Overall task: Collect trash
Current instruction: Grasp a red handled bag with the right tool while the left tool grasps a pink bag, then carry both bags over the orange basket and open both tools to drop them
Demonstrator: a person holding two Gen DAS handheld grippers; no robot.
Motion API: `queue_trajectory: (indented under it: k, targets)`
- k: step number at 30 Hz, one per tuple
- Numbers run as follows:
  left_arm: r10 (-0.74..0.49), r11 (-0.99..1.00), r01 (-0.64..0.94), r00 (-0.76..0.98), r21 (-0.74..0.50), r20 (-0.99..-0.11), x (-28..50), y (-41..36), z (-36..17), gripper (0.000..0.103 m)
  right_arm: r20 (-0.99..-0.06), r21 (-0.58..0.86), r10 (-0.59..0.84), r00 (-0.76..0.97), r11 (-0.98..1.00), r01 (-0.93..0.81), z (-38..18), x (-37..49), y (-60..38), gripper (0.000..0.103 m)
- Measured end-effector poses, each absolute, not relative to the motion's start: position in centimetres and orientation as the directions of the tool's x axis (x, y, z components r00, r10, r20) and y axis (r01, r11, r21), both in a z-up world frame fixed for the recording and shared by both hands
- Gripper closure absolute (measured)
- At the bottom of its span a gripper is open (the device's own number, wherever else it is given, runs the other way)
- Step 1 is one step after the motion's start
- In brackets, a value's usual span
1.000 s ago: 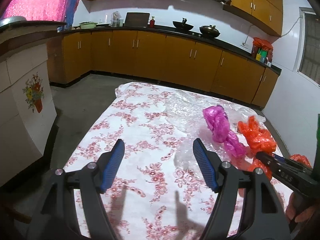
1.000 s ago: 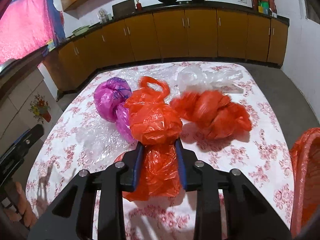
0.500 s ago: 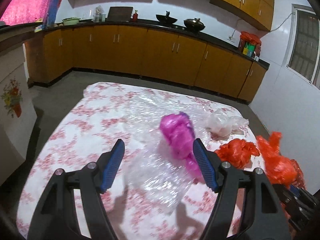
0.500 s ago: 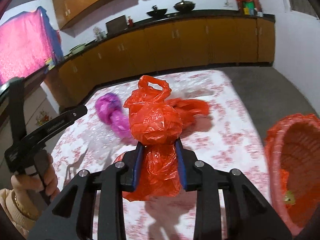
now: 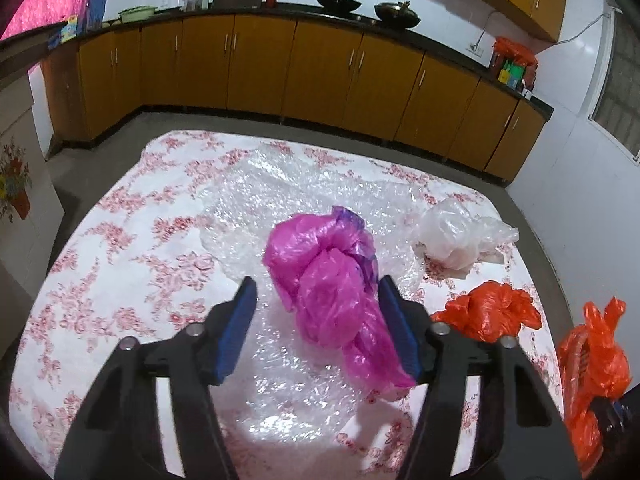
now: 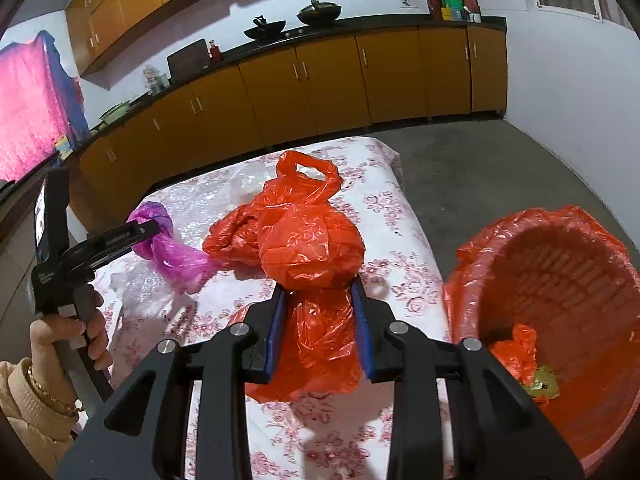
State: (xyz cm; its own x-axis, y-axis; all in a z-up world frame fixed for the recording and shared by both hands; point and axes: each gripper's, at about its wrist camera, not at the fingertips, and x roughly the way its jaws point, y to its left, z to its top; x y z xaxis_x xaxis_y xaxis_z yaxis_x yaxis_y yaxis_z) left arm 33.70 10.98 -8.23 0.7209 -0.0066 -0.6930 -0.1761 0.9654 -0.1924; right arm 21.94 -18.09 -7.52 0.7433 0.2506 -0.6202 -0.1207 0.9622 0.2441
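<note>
1. Trash on the table (image 5: 120,248), far left to centre: a sheet of clear bubble wrap (image 5: 280,192) lies flat on the floral cloth, and a knotted magenta bag (image 5: 328,280) rests on top of it.
2. Left gripper (image 5: 318,320): its blue-padded jaws stand wide apart, straddling the magenta bag. The right pad appears to touch or nearly touch the bag's side; the left pad is clear of it. The bag's long axis runs roughly along the fingers, tail end toward the camera, so it lies directly ahead and between the jaws.
3. Judgement: the left gripper is the nearer one to the magenta bag; closing where it stands should pinch the bag across its narrow waist.
4. Further right on the table: a crumpled clear bag (image 5: 460,236) near the far edge, then a loose orange bag (image 5: 492,312) nearer the camera.
5. Right gripper (image 6: 320,328): clamped on a tied orange bag (image 6: 312,248), held at the neck below the bulge, handles upward. The bag appears lifted off the cloth, over the table's right-hand part.
6. Far right: a basket (image 6: 592,240) lined with orange plastic sits beside and below the table edge, a few scraps already inside. It lies to the right of the held bag.
7. Judgement: the right gripper must carry rightward past the table edge before release; letting go early risks dropping the bag short of the rim.
</note>
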Motion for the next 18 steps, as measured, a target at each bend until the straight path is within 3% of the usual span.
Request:
queue_trajectory:
  k: [2,5,18]
  targets:
    - [-0.017,0.963,-0.176,0.715,-0.203,-0.699,33.9,10.9,-8.5,0.059,-0.621,0.246,0.248,0.744,0.962,-0.116,-7.6,22.0,-18.4,0.072]
    - [-0.023,0.964,-0.167,0.721,-0.206,-0.693,33.8,10.7,-8.4,0.065,-0.622,0.25,0.244,0.744,0.962,-0.106,-7.7,21.8,-19.0,0.072]
    - [-0.052,0.979,-0.083,0.783,-0.187,-0.62,29.4,9.1,-4.1,0.067,-0.587,0.256,0.225,0.777,0.963,-0.084,-5.7,20.3,-20.5,0.072]
